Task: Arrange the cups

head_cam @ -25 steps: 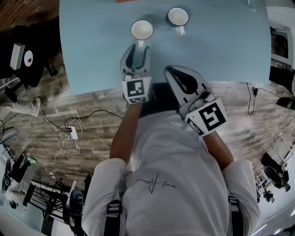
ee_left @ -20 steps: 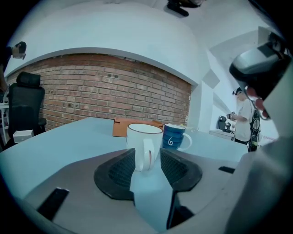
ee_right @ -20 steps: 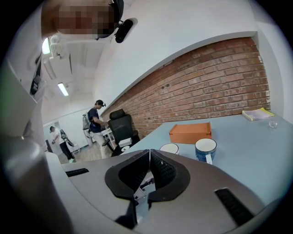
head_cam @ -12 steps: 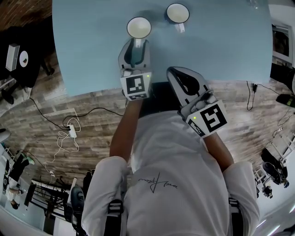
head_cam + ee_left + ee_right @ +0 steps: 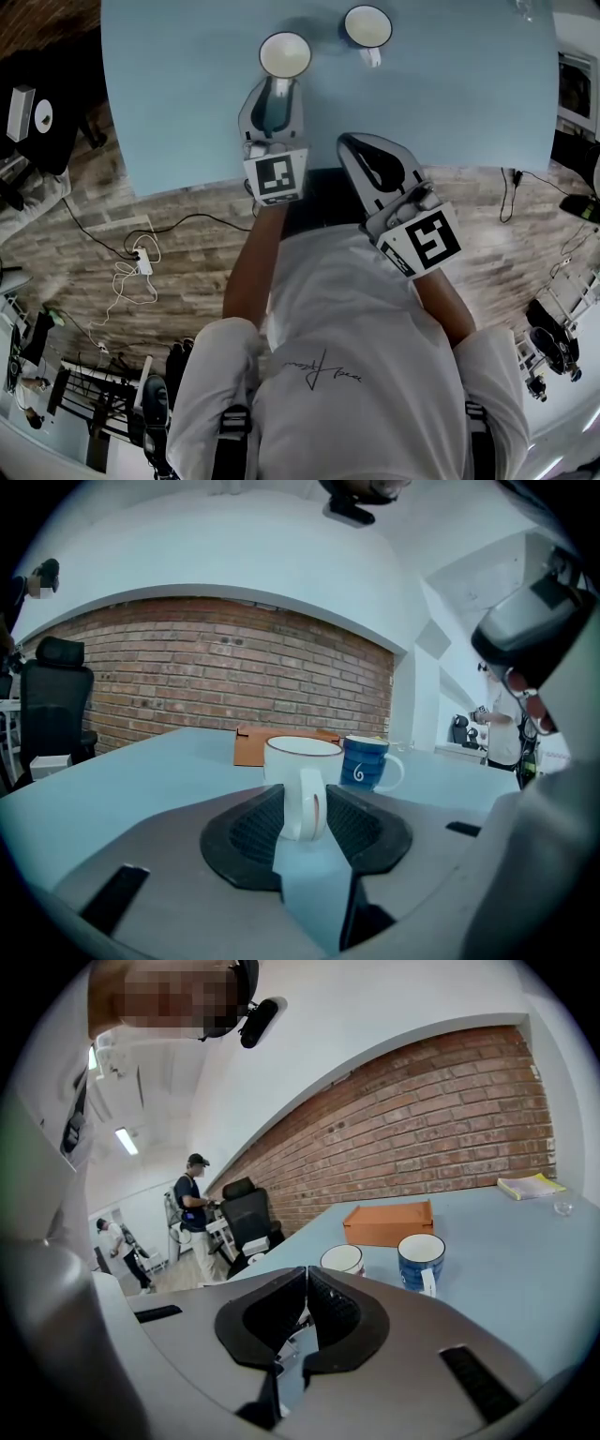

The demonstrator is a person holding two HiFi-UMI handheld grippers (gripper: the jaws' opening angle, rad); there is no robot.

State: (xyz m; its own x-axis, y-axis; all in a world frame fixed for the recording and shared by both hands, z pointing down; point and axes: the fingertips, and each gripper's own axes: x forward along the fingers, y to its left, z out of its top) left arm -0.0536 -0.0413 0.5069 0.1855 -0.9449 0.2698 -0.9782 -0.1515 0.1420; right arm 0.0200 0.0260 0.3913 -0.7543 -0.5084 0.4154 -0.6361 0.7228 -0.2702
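Fingers [image 5: 251, 829] of your left gripper [image 5: 278, 90] stand wide, their dark ribbed pads on either side of the white cup's looped handle. They have just been closing a little, and I see no pad pressing on the handle. That white cup [image 5: 284, 54] is smooth and glossy, with a thin dark rim, and stands upright on the pale blue table [image 5: 450, 94], its handle turned toward you. Just beside it, on its right, stands the blue cup [image 5: 367, 26], round and white inside, with a white swirl on its wall and a white handle. The two cups are near each other but not touching. Your right gripper [image 5: 304, 1277] has its textured pads met at the tips with nothing between them. It hangs at the near table edge. A flat orange box [image 5: 387, 1222] lies behind the cups, before a rough brick wall [image 5: 450, 1119].
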